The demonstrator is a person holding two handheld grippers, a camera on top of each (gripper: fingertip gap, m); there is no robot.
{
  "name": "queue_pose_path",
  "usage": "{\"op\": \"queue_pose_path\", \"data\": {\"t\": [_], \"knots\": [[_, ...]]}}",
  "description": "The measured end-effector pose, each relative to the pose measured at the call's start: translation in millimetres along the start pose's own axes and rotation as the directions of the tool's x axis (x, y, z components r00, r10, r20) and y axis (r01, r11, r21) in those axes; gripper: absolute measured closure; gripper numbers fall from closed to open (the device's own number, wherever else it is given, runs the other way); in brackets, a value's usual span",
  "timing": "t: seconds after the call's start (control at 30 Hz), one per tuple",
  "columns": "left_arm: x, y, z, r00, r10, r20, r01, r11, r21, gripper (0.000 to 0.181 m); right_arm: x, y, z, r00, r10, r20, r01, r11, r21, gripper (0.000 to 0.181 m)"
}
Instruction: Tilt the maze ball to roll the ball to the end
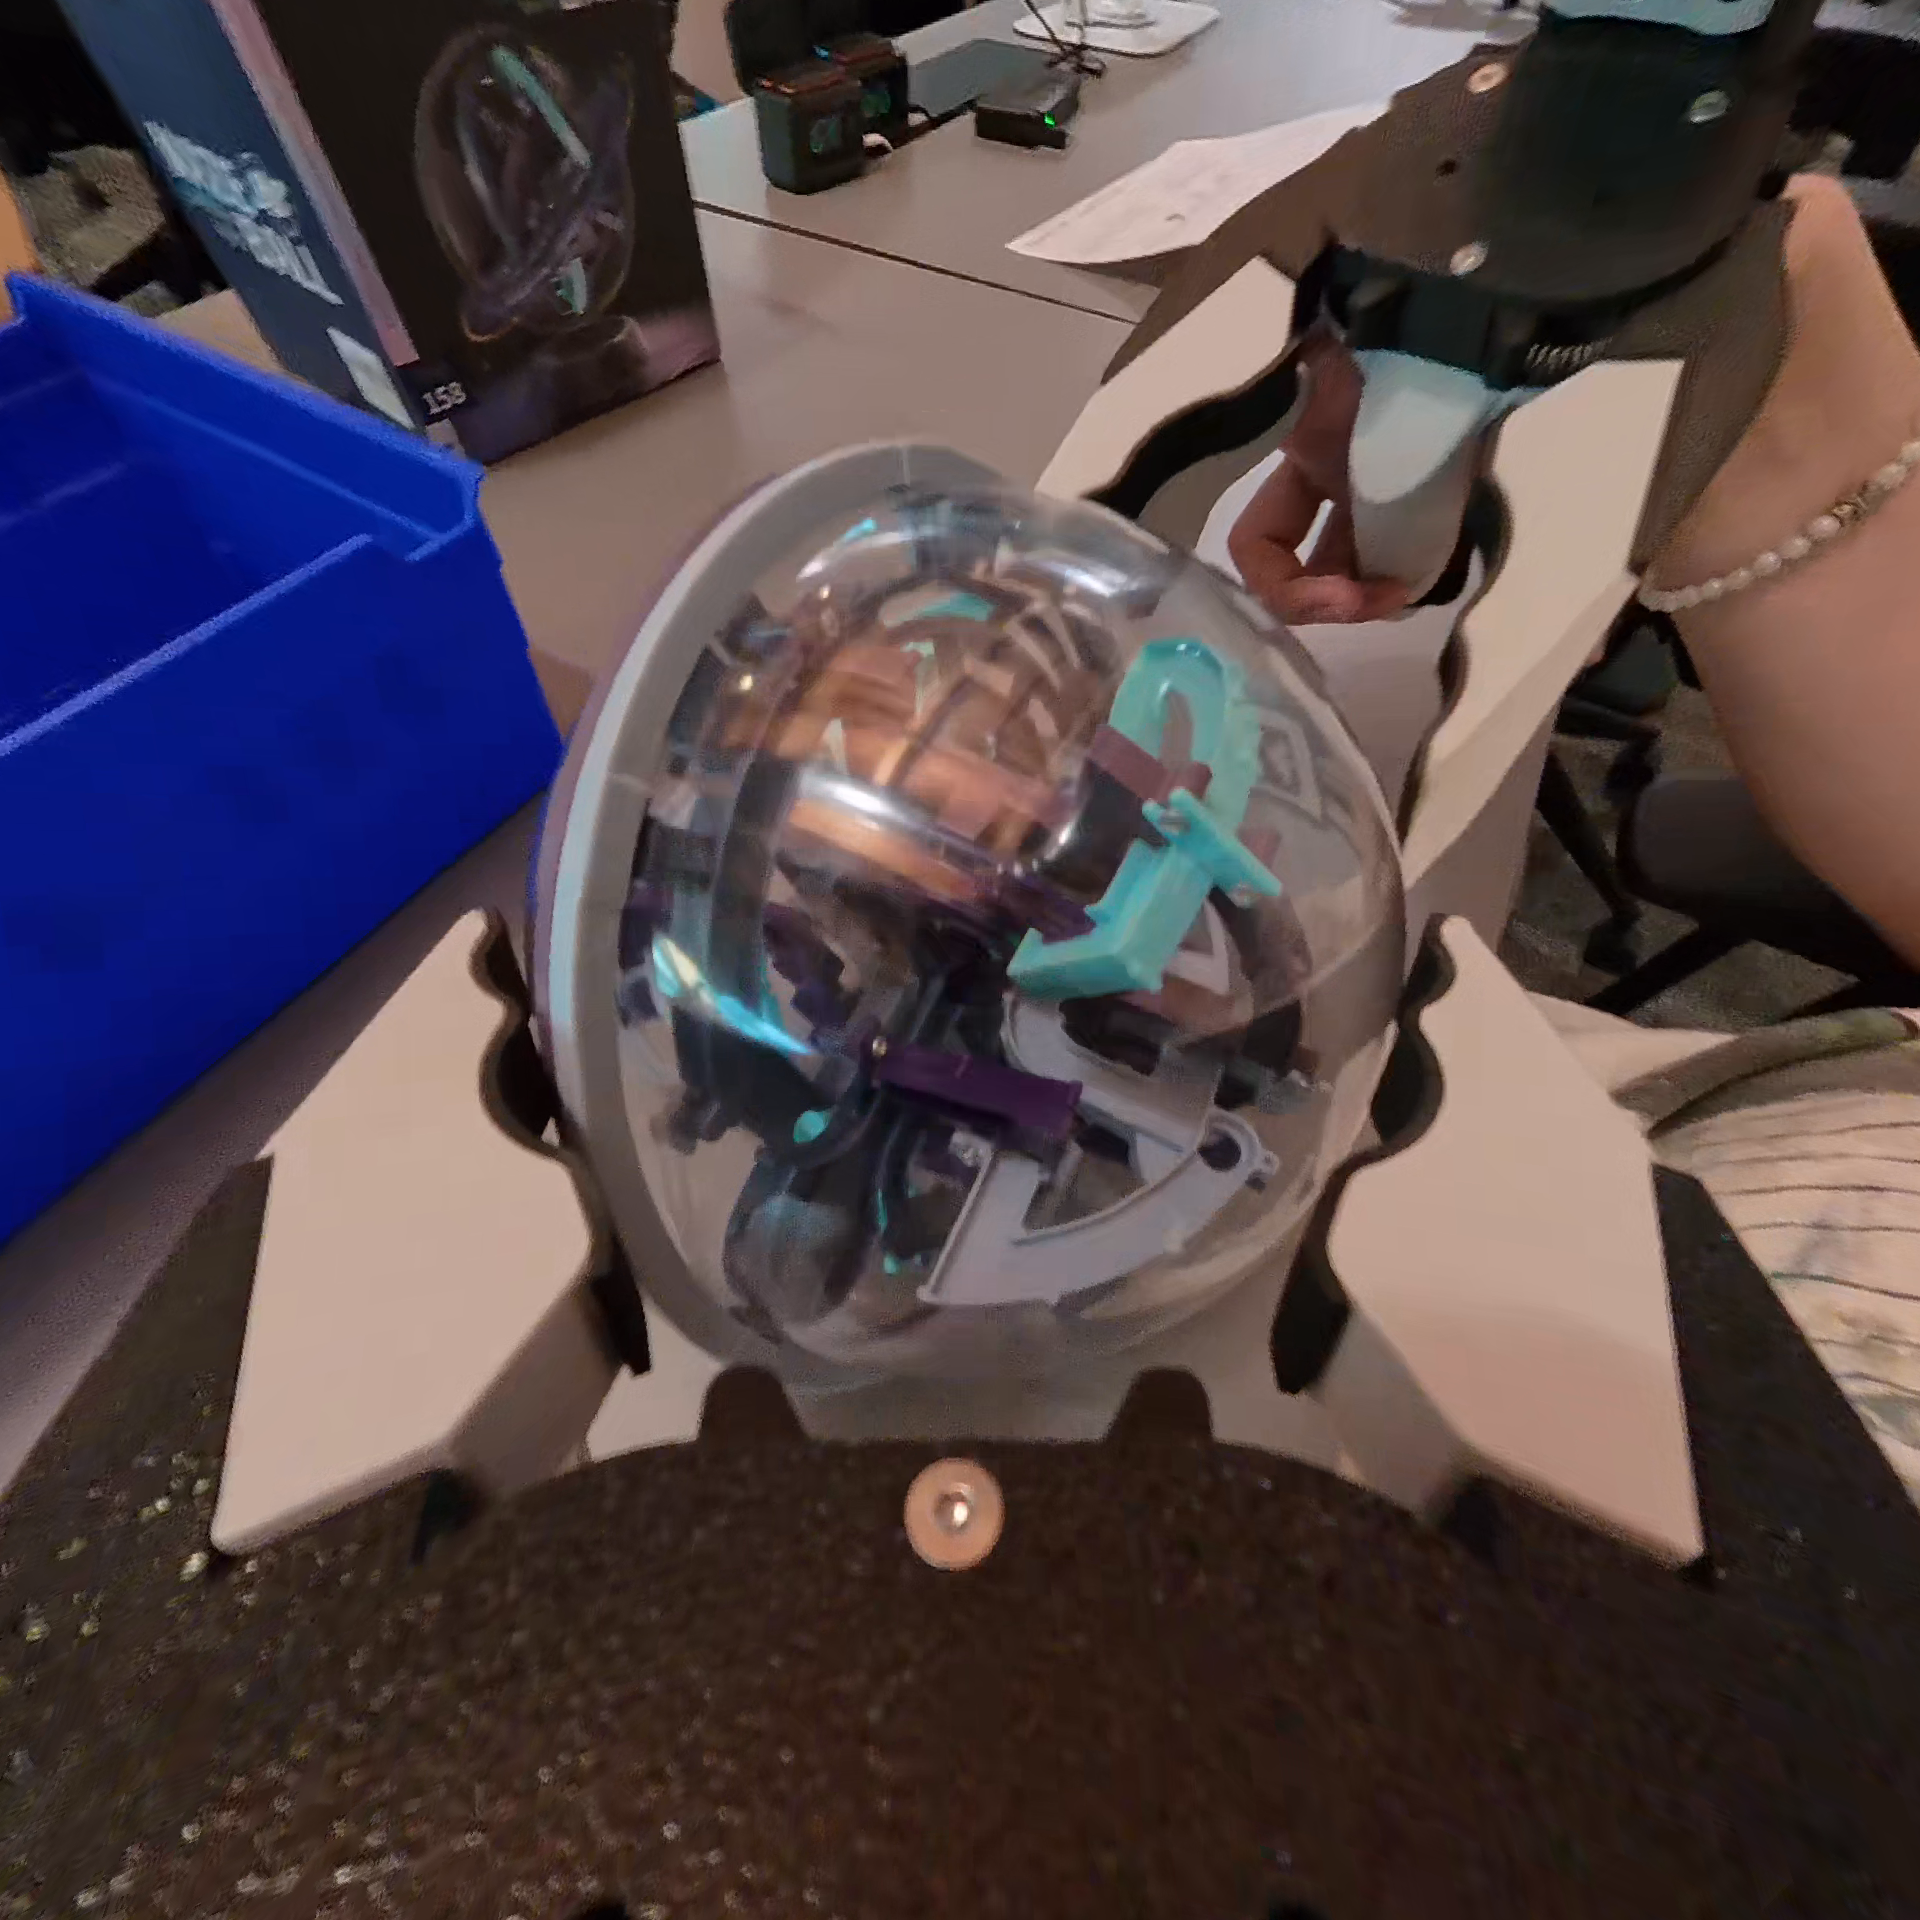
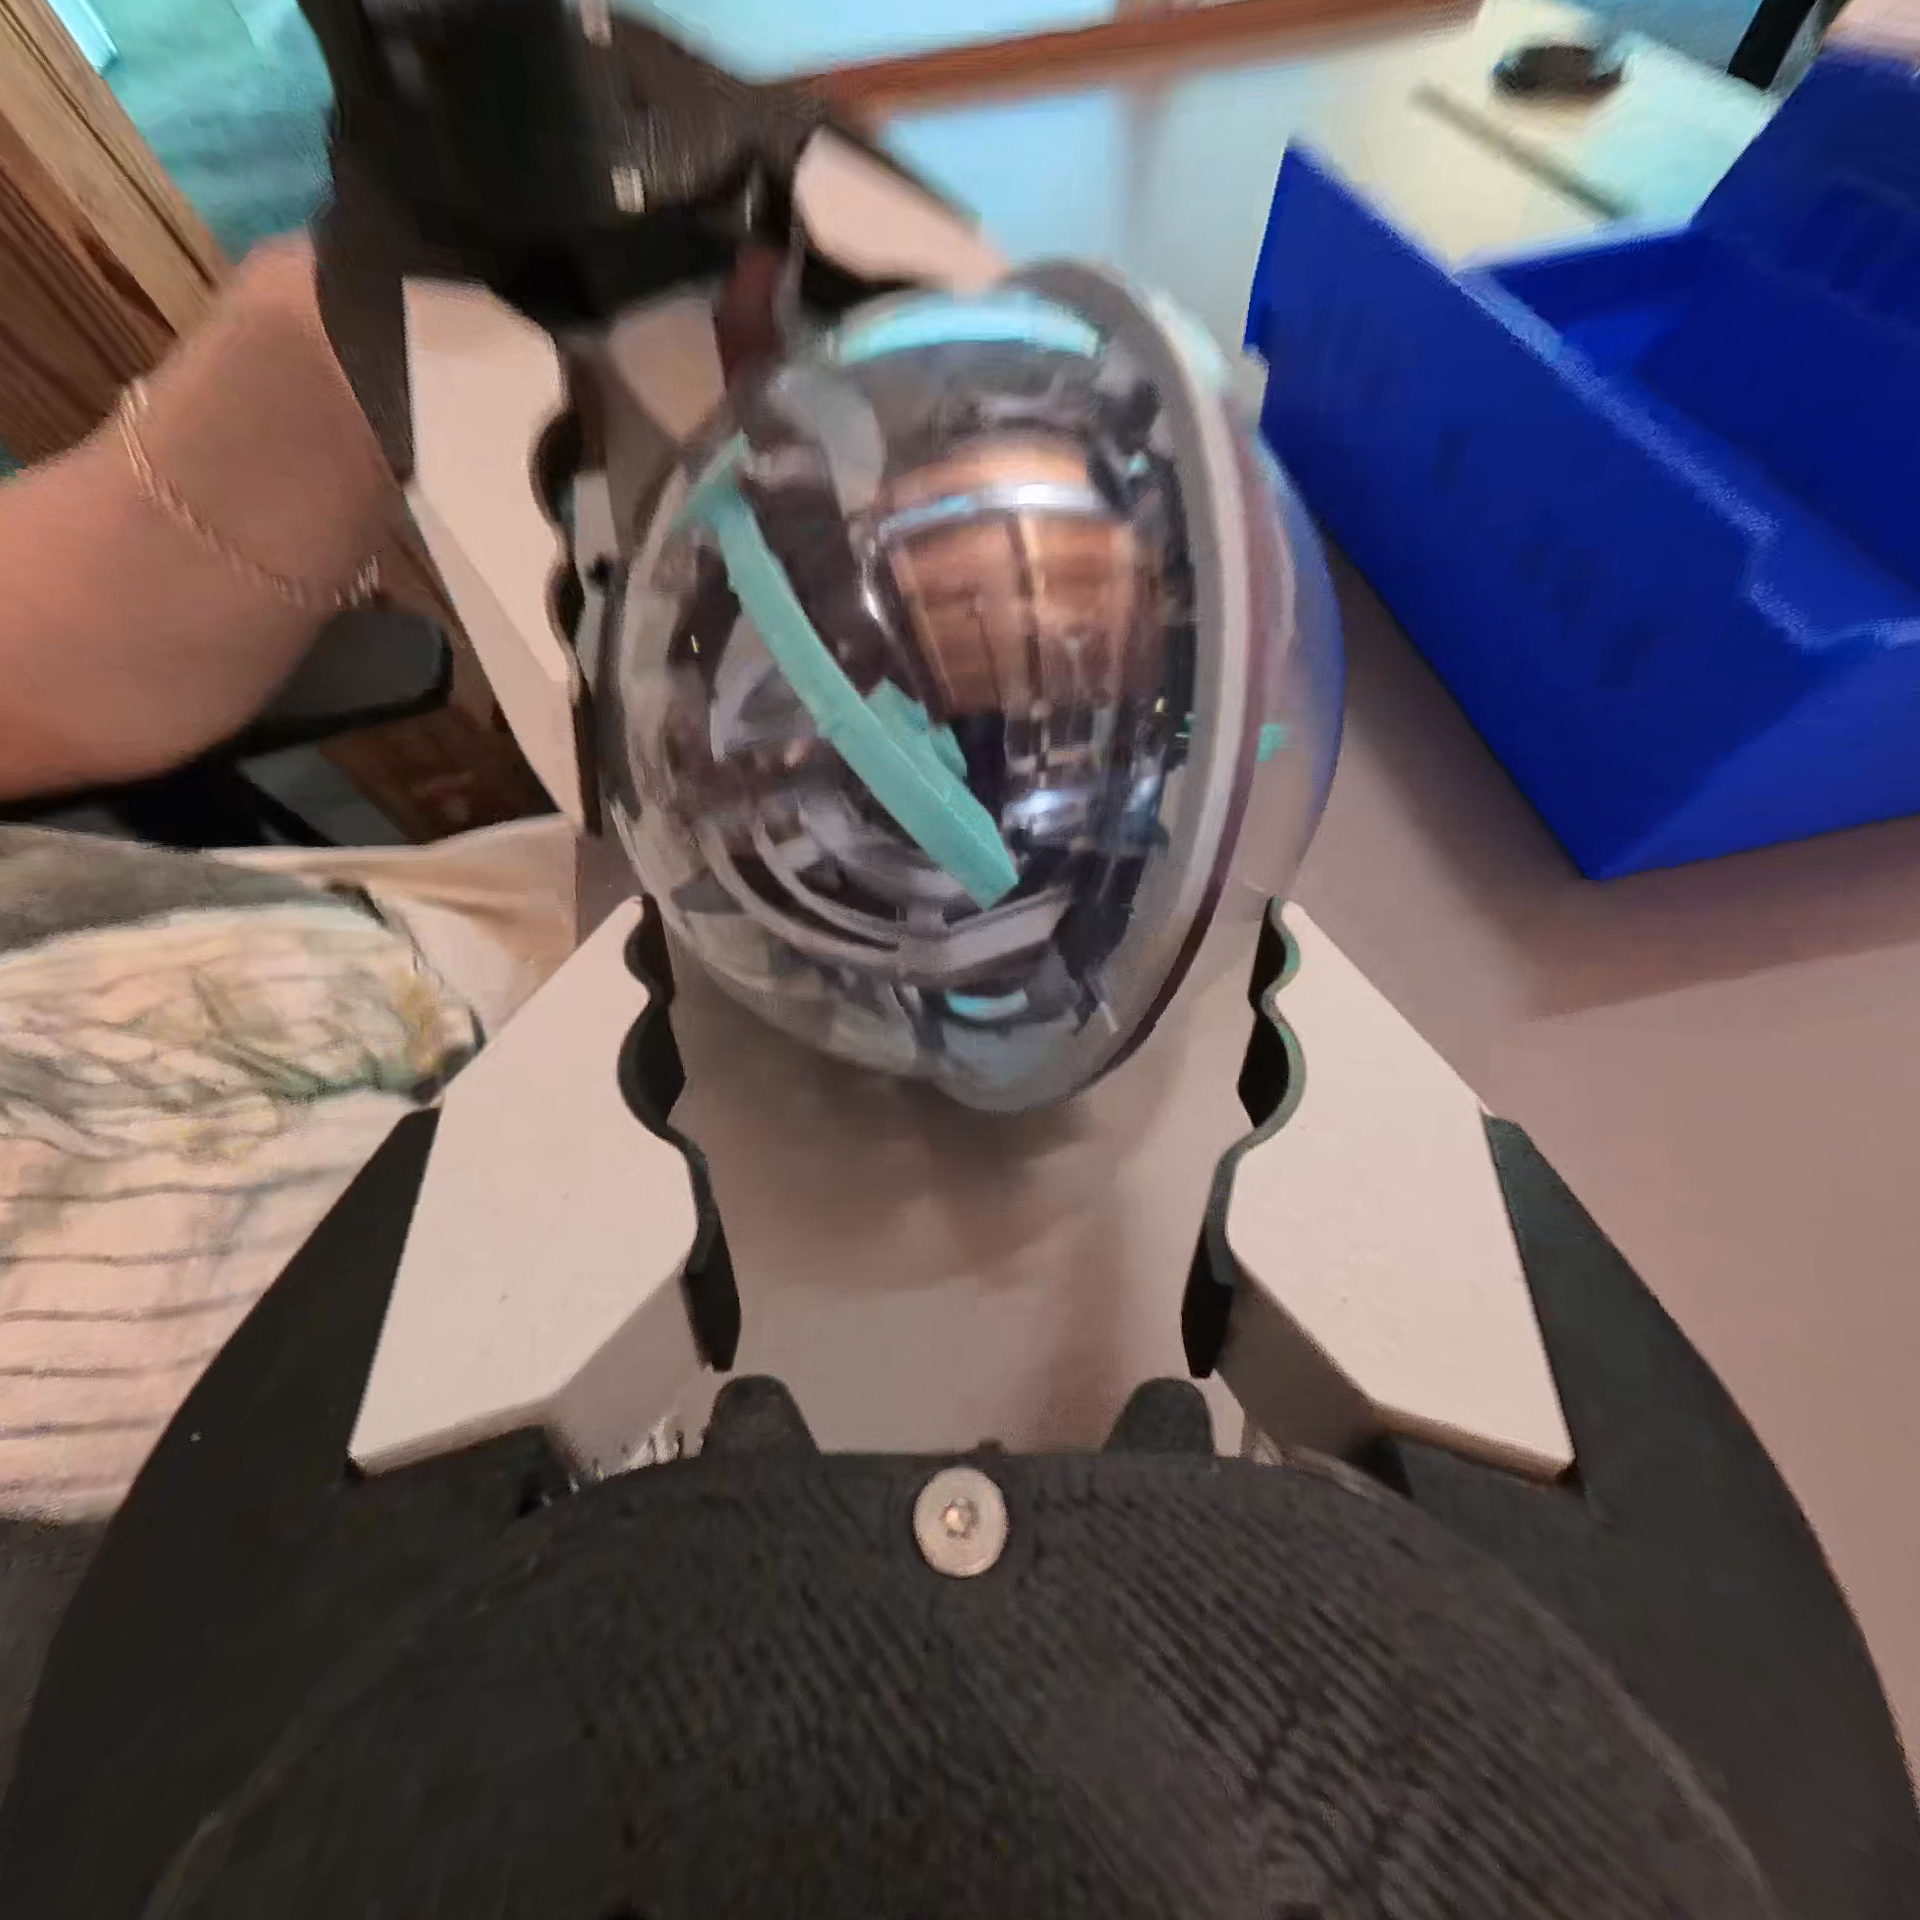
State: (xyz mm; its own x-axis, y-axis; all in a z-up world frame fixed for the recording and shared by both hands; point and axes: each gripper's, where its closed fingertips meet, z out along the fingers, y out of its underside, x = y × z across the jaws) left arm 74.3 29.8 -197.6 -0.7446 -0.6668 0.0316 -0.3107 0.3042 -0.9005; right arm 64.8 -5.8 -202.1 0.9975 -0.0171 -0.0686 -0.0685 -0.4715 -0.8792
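The maze ball (image 1: 966, 883) is a clear sphere with a grey rim and teal, purple and grey tracks inside. My left gripper (image 1: 966, 925) is shut on it, one pad on each side, and holds it just above the table. My right gripper (image 1: 1247, 665) comes in from the far right, and its fingers straddle the ball's far side. In the right wrist view, the ball (image 2: 966, 675) is blurred, and the right gripper (image 2: 956, 925) clasps its near part at the fingertips. The left gripper's finger (image 2: 499, 540) presses the ball's left side. I cannot make out the small ball inside.
A blue bin (image 1: 208, 727) stands left of the ball and also shows in the right wrist view (image 2: 1610, 520). A dark product box (image 1: 499, 208), a paper sheet (image 1: 1174, 197) and small devices (image 1: 821, 125) lie farther back on the beige table (image 1: 883, 364). A person's arm (image 1: 1766, 623) holds the right gripper.
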Motion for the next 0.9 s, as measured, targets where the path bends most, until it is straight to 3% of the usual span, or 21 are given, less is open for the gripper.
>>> {"op": "queue_pose_path", "data": {"t": [0.23,0.5,0.73,0.9], "knots": [[7,-7,14,0.988,0.144,-0.060,-0.152,0.976,-0.158,0.025,5,28,0,1.000,-0.008,-0.014,0.006,0.991,-0.136,0.075],[12,-12,25,0.975,0.197,-0.098,-0.214,0.952,-0.217,0.025,10,3,-10,1.000,0.000,-0.007,0.001,0.999,0.032,0.062],[24,-14,24,0.932,0.331,-0.148,-0.353,0.920,-0.170,0.025,-1,-18,-10,0.954,-0.294,-0.052,0.299,0.945,0.135,0.052],[40,-16,24,0.850,0.486,-0.203,-0.515,0.847,-0.132,0.024,-11,-20,-4,0.929,-0.369,-0.043,0.371,0.921,0.115,0.039]]}}
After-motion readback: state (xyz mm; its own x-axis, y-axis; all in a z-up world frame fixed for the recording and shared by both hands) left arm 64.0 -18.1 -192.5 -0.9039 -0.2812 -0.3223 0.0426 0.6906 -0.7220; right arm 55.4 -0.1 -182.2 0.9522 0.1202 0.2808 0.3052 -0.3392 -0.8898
